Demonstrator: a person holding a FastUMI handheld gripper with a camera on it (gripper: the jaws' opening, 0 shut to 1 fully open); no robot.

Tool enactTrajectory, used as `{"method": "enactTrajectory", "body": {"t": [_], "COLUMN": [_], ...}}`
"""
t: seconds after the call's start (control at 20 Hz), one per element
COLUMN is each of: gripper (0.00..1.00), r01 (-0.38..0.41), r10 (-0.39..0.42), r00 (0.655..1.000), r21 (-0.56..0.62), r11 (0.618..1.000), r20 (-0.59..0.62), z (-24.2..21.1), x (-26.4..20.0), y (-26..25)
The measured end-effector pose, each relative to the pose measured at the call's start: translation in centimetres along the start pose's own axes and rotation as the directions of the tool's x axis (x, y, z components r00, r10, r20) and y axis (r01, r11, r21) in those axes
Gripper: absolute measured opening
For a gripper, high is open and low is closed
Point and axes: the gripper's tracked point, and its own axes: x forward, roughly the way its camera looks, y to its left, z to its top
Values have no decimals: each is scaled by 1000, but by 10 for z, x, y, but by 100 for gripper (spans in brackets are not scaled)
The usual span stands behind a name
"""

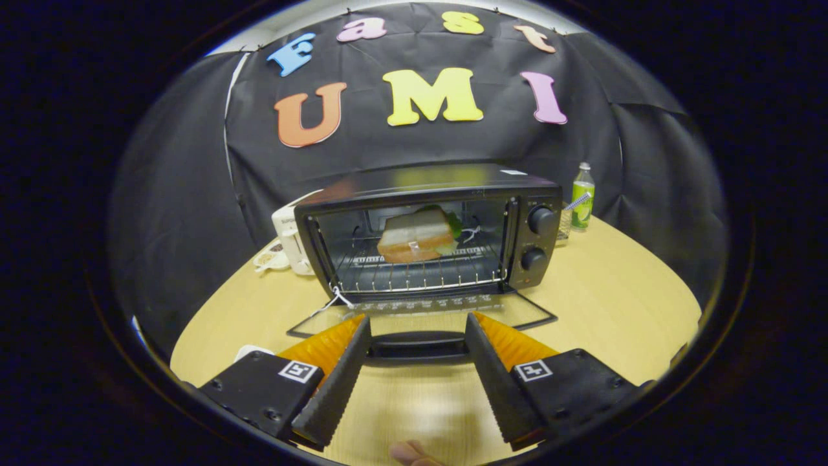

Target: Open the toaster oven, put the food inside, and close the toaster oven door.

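Note:
A black toaster oven (433,226) stands on the wooden table (614,304), its glass door (420,314) folded down flat toward me. A sandwich (416,235) with white bread and a bit of green lies on the wire rack (414,272) inside. The door's black handle (417,346) lies between my two fingers, near their tips. My gripper (417,321) is open, fingers spread wide on either side of the handle, not pressing on it. A white string hangs from the door's left hinge corner.
A white appliance (291,243) stands to the left of the oven, with a small dish in front of it. A green-labelled bottle (583,196) and a glass stand to the oven's right. A white object (252,353) lies beside my left finger. A fingertip shows below the gripper.

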Motion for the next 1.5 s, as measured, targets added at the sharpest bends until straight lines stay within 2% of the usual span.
{"method": "enactTrajectory", "body": {"t": [0.15,0.25,0.45,0.6,0.7,0.8,1.0,1.3,1.5], "gripper": [96,96,96,96,96,95,96,96,96], "r01": [-34,-57,-29,32,47,29,76,85,87], "r10": [41,66,30,-43,-66,-55,-100,-103,-100], "r00": [996,993,992,990,984,976,957,964,981], "r21": [80,93,13,-83,-119,-123,-100,-83,-87], "r11": [996,994,1000,996,992,992,992,993,992], "r20": [-80,-100,-124,-137,-165,-212,-271,-246,-164], "z": [-22,-30,-42,-57,-75,-93,-106,-102,-87], "x": [13,13,2,-8,-8,-2,8,8,-3], "y": [2,6,5,-3,-1,4,-3,-2,2]}}
